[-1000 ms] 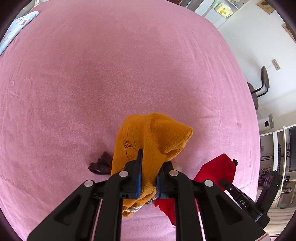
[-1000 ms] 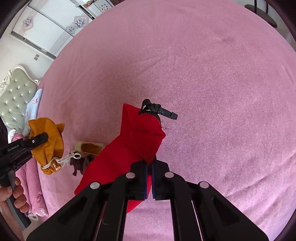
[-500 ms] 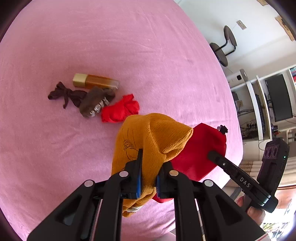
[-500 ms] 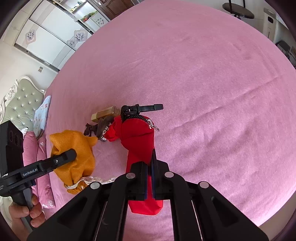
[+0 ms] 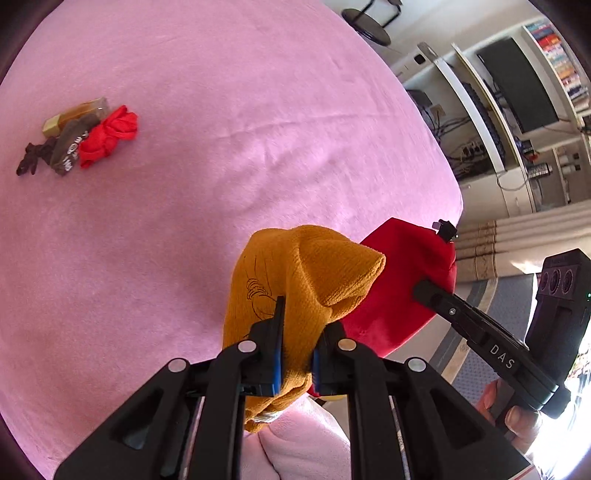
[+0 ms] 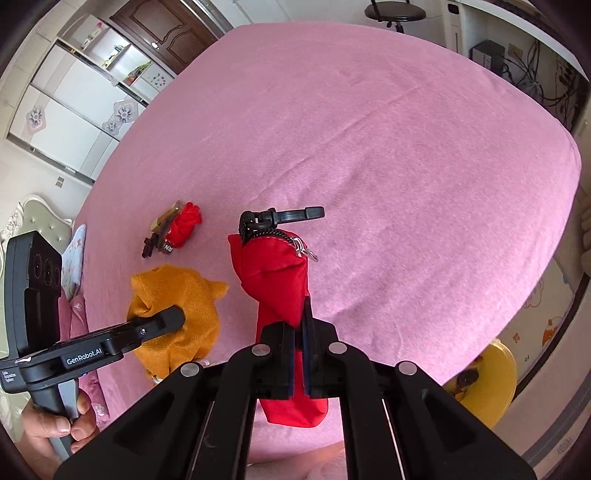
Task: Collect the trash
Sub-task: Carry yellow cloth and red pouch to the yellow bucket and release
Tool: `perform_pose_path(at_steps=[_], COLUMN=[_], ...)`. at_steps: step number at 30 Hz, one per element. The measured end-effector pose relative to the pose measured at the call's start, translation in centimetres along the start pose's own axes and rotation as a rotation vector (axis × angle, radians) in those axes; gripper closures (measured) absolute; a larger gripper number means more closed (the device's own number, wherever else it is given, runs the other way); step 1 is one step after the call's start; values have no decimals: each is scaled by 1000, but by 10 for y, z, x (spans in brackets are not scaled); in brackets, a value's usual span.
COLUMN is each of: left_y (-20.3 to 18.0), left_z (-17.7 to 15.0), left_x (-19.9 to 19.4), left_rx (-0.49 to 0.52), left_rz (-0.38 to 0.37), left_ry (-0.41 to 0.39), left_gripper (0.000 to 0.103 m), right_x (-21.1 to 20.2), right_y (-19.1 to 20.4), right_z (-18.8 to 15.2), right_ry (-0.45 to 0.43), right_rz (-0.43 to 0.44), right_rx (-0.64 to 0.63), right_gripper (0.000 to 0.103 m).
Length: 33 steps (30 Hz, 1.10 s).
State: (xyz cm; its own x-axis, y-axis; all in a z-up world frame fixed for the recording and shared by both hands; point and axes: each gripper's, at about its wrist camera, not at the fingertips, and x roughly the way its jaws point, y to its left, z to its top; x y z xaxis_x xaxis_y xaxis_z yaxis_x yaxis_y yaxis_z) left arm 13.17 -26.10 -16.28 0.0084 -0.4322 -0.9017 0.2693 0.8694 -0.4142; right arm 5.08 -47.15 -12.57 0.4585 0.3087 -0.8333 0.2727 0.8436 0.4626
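Observation:
My left gripper (image 5: 297, 343) is shut on a mustard-orange knitted cloth (image 5: 303, 280) that hangs above the pink bed's near edge; the same cloth (image 6: 177, 310) shows at lower left in the right wrist view. My right gripper (image 6: 299, 332) is shut on a red zip pouch (image 6: 275, 280) with a black clip (image 6: 280, 216) on top; in the left wrist view that pouch (image 5: 399, 273) hangs just right of the orange cloth. Left on the bed lies a small pile: a red crumpled cloth (image 5: 109, 134), a grey-brown sock (image 5: 70, 144), a dark scrap (image 5: 31, 158) and an amber bottle (image 5: 74, 112).
The pink bed (image 6: 369, 129) fills most of both views. A yellow bin (image 6: 487, 376) stands on the floor past the bed's corner at lower right. A stool (image 6: 395, 11), shelves with a monitor (image 5: 517, 85) and a wardrobe (image 6: 74, 110) surround the bed. A hand (image 6: 55, 428) holds the left gripper's handle.
Both grippers have carried their cloth and pouch back across the bed toward its near edge. The small pile now lies far off at the left, and the floor and yellow bin have come into view.

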Motion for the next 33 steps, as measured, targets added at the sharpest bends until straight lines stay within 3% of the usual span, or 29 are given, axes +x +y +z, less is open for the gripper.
perform_pose_path(at_steps=[10,18,28,33], left_y=[-127,-203,-251,-262], left_z=[-46,-90,-143,-153], left_x=[69,132,203,222], left_rx=[168,324,449,460], left_rz=[-23,-6,19,39], left_ry=[126,249,391,408], left_gripper=[92,92,91,86], right_x=[-75,-100,-85,-75], right_y=[-117,-202,-260,-276], right_z=[-60,-110,-160,-168], right_ry=[-47,-33,23,52], right_rz=[-93,-177,-187,-186], right_rx=[122,249,373,395], right_gripper=[100,100,100,98])
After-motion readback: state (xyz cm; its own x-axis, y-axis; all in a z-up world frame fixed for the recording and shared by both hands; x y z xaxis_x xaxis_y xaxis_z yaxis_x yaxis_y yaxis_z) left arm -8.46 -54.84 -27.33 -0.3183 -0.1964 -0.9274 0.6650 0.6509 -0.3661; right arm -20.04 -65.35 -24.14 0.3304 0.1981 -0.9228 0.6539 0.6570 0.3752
